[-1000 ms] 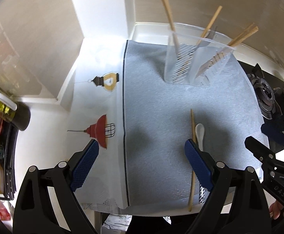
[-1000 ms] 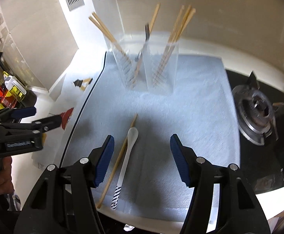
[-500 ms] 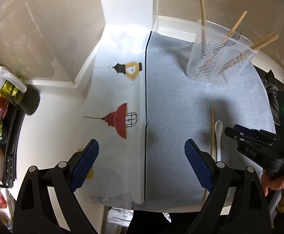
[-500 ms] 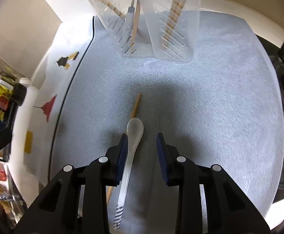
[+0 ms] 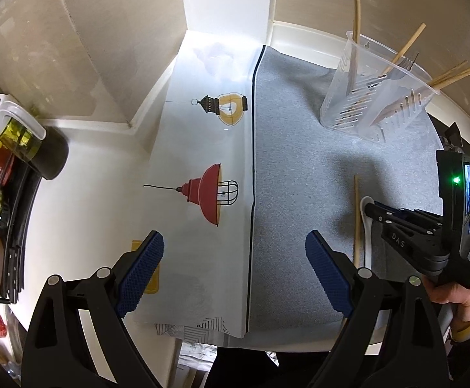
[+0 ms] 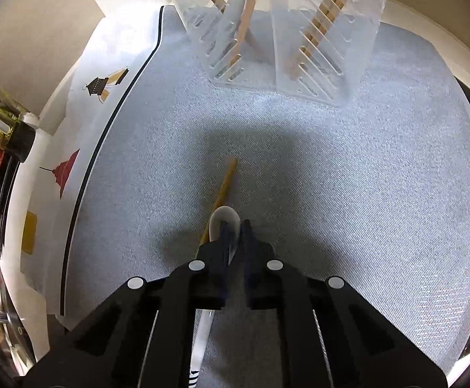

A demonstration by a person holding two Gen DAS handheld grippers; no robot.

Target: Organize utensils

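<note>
Spoon: a white spoon [image 6: 223, 223] lies flat on the grey mat [image 6: 364, 177], bowl toward the holder, handle running back under the right gripper [image 6: 235, 231]; the handle's end is striped.
Handling: it looks like ceramic or hard plastic, so probably stiff, light, smooth and rather slippery; if ceramic, a drop could chip it.
Where to hold: the narrow neck just behind the bowl is a fair place, though the long handle may swing the spoon in the pads.
Right tongs: closed tight on the spoon's neck, the jaws having just come together around it; it is not lifted clear yet as far as I can tell.
Chopstick: one wooden chopstick [image 6: 223, 187] lies just beside the spoon on its left, seemingly touching it; it could be dragged along.
Holder: the clear slotted holder [image 6: 283, 42] stands at the mat's far end, already carrying chopsticks and a fork.
Left tongs: the left gripper [image 5: 235, 278] hangs wide apart over the mat's edge, holding nothing.
</note>
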